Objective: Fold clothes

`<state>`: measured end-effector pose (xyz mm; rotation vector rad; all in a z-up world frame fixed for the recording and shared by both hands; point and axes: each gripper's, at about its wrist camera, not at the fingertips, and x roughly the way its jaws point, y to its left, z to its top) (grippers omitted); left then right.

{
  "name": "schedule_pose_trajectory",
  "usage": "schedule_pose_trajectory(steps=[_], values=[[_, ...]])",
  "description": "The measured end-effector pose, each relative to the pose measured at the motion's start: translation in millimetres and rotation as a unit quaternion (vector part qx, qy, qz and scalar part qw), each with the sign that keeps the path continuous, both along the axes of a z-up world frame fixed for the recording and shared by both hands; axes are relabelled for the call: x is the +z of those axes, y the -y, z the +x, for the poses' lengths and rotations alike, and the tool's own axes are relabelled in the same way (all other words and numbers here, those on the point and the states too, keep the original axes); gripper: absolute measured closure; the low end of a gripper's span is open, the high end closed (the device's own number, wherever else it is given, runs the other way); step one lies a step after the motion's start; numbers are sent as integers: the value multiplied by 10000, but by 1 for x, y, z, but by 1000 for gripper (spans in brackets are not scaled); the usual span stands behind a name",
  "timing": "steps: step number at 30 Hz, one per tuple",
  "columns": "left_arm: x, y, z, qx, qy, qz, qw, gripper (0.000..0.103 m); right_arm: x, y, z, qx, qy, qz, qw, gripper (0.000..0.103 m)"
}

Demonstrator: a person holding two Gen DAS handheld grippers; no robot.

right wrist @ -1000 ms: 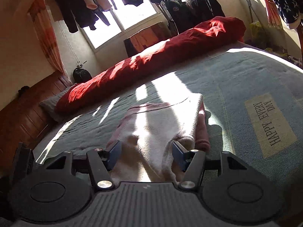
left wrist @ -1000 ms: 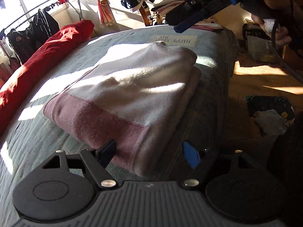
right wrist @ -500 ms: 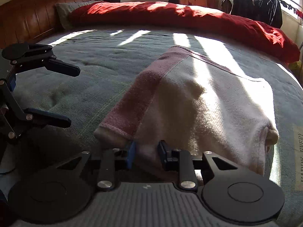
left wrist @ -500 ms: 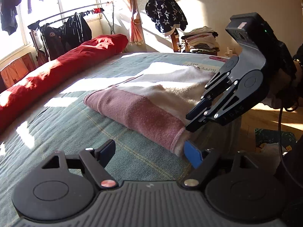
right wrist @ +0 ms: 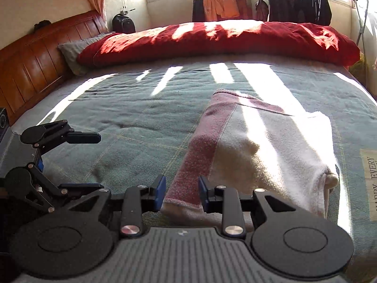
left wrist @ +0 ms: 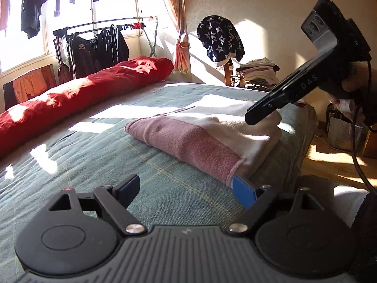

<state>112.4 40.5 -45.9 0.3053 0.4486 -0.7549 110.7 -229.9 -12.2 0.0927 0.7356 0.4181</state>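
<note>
The folded pink-and-white garment [right wrist: 259, 146] is seen lying at the bed's [right wrist: 132, 108] lower-right edge. Both grippers are placed at its near corner, presumably for the next fold: left gripper [left wrist: 186, 192] spreading, empty; right gripper [right wrist: 181, 192] opening around the hem.

Folded garment [left wrist: 212, 136] beside opening left tongs [left wrist: 186, 191]

folded garment [left wrist: 207, 134]: fluffy, napped cloth, matt; a pink band beside cream-white
bed cover [right wrist: 132, 118]: flat woven cloth, grey-green with thin pale lines, matt
red quilt [right wrist: 226, 40]: soft crumpled cloth, matt
headboard [right wrist: 35, 59]: reddish wood, smooth and glossy
left gripper [left wrist: 188, 193]: matt black plastic, ribbed grey body, smooth blue pads, shiny metal rivets
right gripper [right wrist: 181, 191]: same matt black plastic, blue pads, bright metal rivets
floor [left wrist: 329, 155]: wood, slightly shiny
</note>
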Motion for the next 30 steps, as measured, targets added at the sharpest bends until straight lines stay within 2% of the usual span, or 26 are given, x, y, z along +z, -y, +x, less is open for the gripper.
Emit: schedule_pose_trajectory(steps=[2,5,7,10,15,20,25,30], values=[[1,4,1,-49,21,12,10000,16,9,24,-4,-419,57,383,9984,57],[5,16,-1,-158,94,9,9998,16,21,58,-10,-998,147,915,9907,55],[7,26,-6,-396,232,-8,9989,17,22,73,-16,-1266,233,1006,9866,54],[7,46,-12,-624,457,199,9968,19,18,84,-21,-1516,239,1004,9830,52],[4,68,-13,-781,446,345,9954,19,11,95,-19,-1603,198,1066,9811,45],[-4,88,-7,-836,275,592,9944,19,2,107,-10,-1536,184,1212,9805,45],[-11,127,-4,-1171,210,987,9880,19,-16,130,-4,-1581,26,1498,9760,45],[-16,165,7,-1384,56,1176,9834,19,-34,163,11,-1675,-139,1796,9693,45]])
